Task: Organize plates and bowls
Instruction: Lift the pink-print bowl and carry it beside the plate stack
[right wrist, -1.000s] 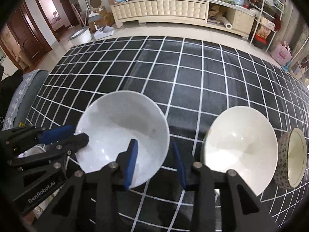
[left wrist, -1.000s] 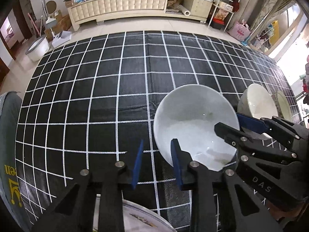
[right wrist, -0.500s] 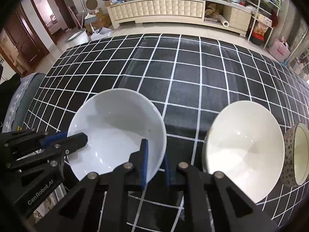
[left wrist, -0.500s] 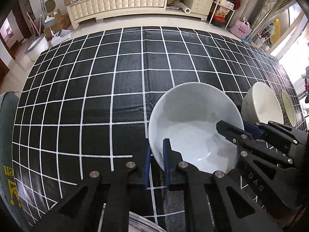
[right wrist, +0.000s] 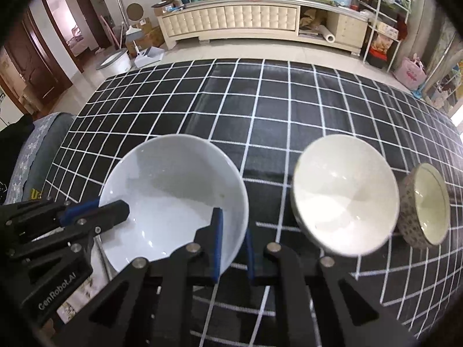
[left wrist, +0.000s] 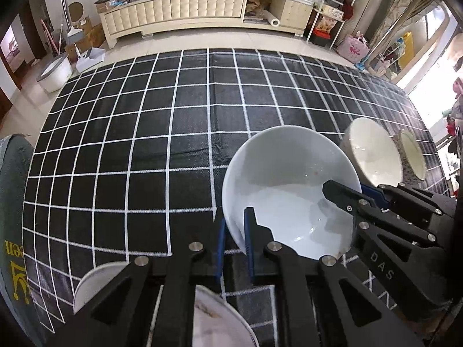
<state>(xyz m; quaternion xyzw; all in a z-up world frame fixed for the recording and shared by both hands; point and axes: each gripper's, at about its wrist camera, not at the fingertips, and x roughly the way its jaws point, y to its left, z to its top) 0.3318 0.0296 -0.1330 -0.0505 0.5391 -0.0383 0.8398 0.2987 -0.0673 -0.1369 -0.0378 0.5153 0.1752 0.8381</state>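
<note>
- Gripping the white bowl (left wrist: 289,193) with both claws: your left gripper (left wrist: 233,232) is clamped on its near-left rim, one pad inside, one outside.
- Your right gripper (right wrist: 231,238) is pinching the near-right rim of the same bowl the same way; each claw is showing up in the other's view, across the bowl.
- Bowl is sitting tilted between the two claws over the checked cloth (left wrist: 144,144); whether its foot is touching the cloth, you cannot tell.
- Key relation: the cream bowl (right wrist: 344,199) is lying to the right, just beside the held bowl, so your right hand is nearer. Likely the stacking target.
- Patterned bowl (right wrist: 425,205) is sitting beyond it, touching or nearly so.
- Dishes (left wrist: 214,321) below the left claw are being cut off by the fingers; type unclear.
</note>
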